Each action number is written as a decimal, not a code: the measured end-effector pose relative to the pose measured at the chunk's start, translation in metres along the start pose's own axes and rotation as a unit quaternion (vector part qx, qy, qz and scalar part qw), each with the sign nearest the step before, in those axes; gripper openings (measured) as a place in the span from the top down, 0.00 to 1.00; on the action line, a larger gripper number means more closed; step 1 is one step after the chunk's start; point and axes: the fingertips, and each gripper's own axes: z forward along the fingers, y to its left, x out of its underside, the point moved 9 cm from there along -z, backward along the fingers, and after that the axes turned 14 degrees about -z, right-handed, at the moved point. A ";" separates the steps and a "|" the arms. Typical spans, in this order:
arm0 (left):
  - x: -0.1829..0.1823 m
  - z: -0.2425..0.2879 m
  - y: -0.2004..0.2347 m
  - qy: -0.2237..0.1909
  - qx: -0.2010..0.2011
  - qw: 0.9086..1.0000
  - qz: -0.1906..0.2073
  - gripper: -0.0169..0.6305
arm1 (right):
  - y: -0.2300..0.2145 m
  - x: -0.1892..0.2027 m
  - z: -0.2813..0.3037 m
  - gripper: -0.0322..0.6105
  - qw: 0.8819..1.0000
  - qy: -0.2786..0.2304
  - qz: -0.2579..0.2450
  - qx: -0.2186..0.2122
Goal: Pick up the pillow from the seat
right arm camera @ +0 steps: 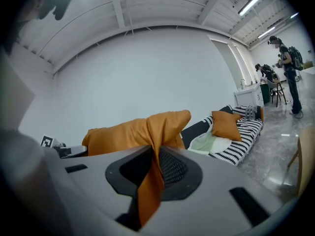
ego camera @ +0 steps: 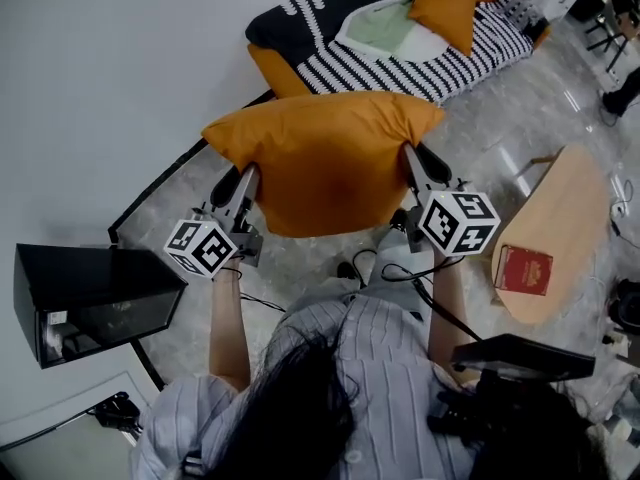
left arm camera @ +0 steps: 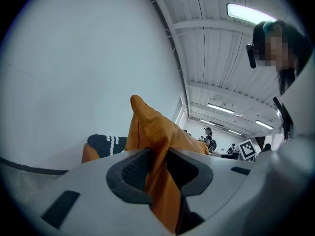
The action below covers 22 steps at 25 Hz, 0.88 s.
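Observation:
An orange pillow (ego camera: pixel 325 158) hangs in the air between my two grippers, well away from the striped seat (ego camera: pixel 420 53). My left gripper (ego camera: pixel 248 183) is shut on the pillow's left edge, and in the left gripper view the orange fabric (left arm camera: pixel 160 181) is pinched between the dark pads. My right gripper (ego camera: pixel 412 163) is shut on the pillow's right edge, where a fold of the pillow (right arm camera: pixel 150 181) runs down between the jaws. Each gripper's marker cube sits toward me, left cube (ego camera: pixel 200 246) and right cube (ego camera: pixel 458 220).
A second orange pillow (ego camera: pixel 447 3) and a pale green cloth (ego camera: pixel 385 28) lie on the striped seat. A low wooden table (ego camera: pixel 560 218) with a red book (ego camera: pixel 523 269) stands at right. A black box (ego camera: pixel 95 298) sits at left. People stand far off (right arm camera: pixel 285 73).

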 end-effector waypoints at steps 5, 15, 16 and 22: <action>0.005 -0.033 0.002 -0.014 0.000 1.000 -0.003 0.80 | 0.026 0.003 -0.014 0.86 1.000 0.003 -0.019 -0.006; 0.018 -0.081 0.003 -0.035 0.007 0.999 -0.015 0.80 | 0.061 0.009 -0.038 0.86 0.999 0.005 -0.044 -0.013; 0.018 -0.083 0.002 -0.036 0.007 0.999 -0.016 0.80 | 0.063 0.009 -0.039 0.86 0.999 0.005 -0.045 -0.012; 0.020 -0.076 -0.003 -0.034 0.012 0.999 -0.017 0.80 | 0.054 0.006 -0.042 0.86 0.999 0.005 -0.045 -0.008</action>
